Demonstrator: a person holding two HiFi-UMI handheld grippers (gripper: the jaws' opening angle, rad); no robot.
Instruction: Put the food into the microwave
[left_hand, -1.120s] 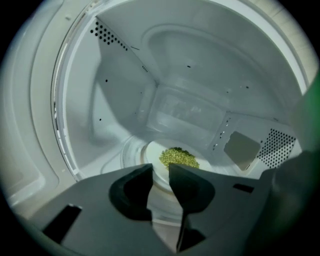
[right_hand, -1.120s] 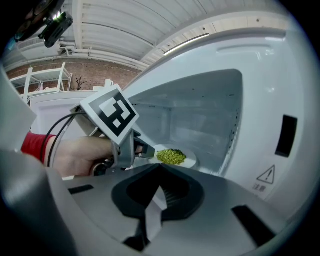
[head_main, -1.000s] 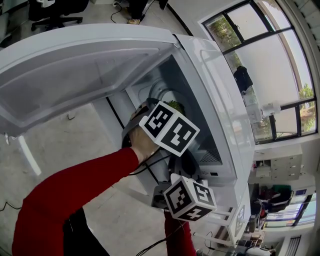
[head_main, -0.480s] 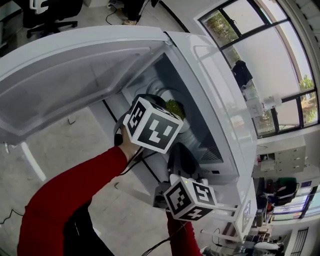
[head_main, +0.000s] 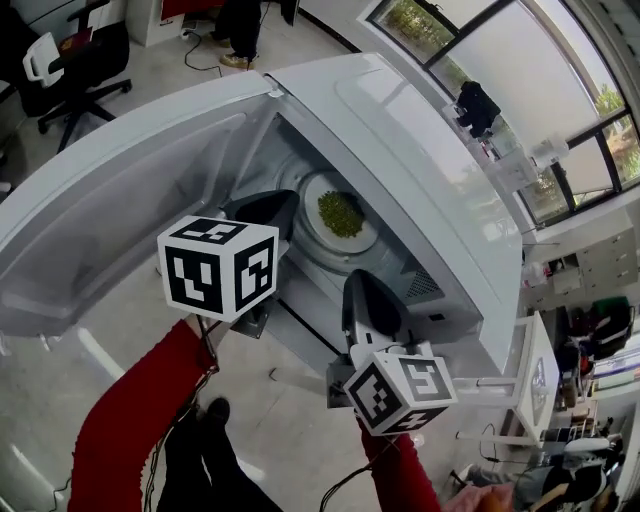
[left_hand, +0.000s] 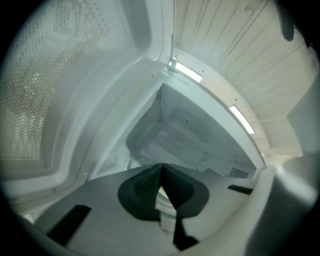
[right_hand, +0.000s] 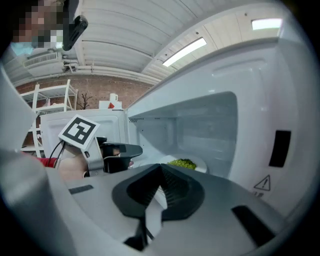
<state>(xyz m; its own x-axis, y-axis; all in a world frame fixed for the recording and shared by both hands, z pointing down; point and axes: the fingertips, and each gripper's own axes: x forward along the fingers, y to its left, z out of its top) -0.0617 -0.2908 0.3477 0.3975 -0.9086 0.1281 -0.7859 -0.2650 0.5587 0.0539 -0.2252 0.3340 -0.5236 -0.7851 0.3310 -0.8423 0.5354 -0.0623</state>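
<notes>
A white plate (head_main: 362, 236) of green food (head_main: 340, 212) lies inside the open white microwave (head_main: 400, 130); the food (right_hand: 182, 163) also shows in the right gripper view. My left gripper (head_main: 285, 205) hangs just outside the cavity's front left, shut and holding nothing. Its own view looks past the shut jaws (left_hand: 161, 169) into the cavity (left_hand: 180, 135), and the plate is hidden there. My right gripper (head_main: 358, 278) is lower, in front of the opening, shut and empty (right_hand: 161, 169). From the right gripper view, the left gripper (right_hand: 135, 149) points at the opening.
The microwave door (head_main: 120, 220) swings wide to the left, its mesh window (left_hand: 50, 100) close beside my left gripper. The control panel (head_main: 440, 320) sits right of the opening. An office chair (head_main: 70, 70) stands on the floor beyond, and windows (head_main: 480, 60) are at the right.
My left gripper has drawn back out of the cavity toward the door side. The plate of food stays inside. The right gripper has barely moved.
</notes>
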